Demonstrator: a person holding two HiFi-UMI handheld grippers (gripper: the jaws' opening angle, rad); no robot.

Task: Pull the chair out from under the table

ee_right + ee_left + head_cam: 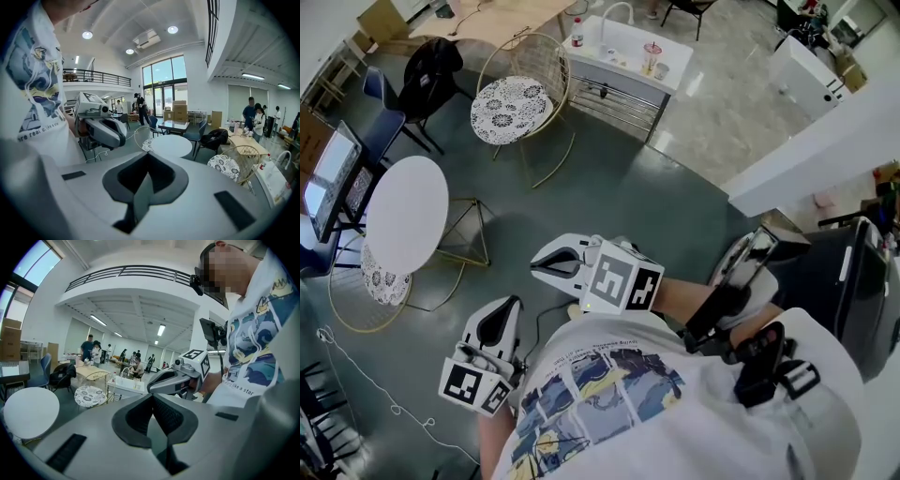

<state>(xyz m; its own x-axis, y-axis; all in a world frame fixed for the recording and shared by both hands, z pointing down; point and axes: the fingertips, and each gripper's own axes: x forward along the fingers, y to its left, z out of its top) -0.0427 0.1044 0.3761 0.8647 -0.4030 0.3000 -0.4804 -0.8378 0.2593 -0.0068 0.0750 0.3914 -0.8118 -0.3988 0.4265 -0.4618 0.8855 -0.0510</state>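
A round white table (408,211) stands on the grey floor at the left. Tucked under it is a gold wire chair with a floral cushion (382,277). Both grippers hover near my body, apart from table and chair. My left gripper (508,305) is shut and holds nothing. My right gripper (536,267), with its marker cube, is shut and empty too. The left gripper view shows the table (30,411) beyond its shut jaws (153,396). In the right gripper view the table (171,144) and the chair's wire back (139,136) lie ahead of the shut jaws (148,155).
A second gold chair with a floral seat (511,108) stands free beyond the table. Behind it are a white sink unit (623,52) and a black chair with a jacket (431,75). A glass desk (333,178) is at far left. A cable (366,384) trails on the floor.
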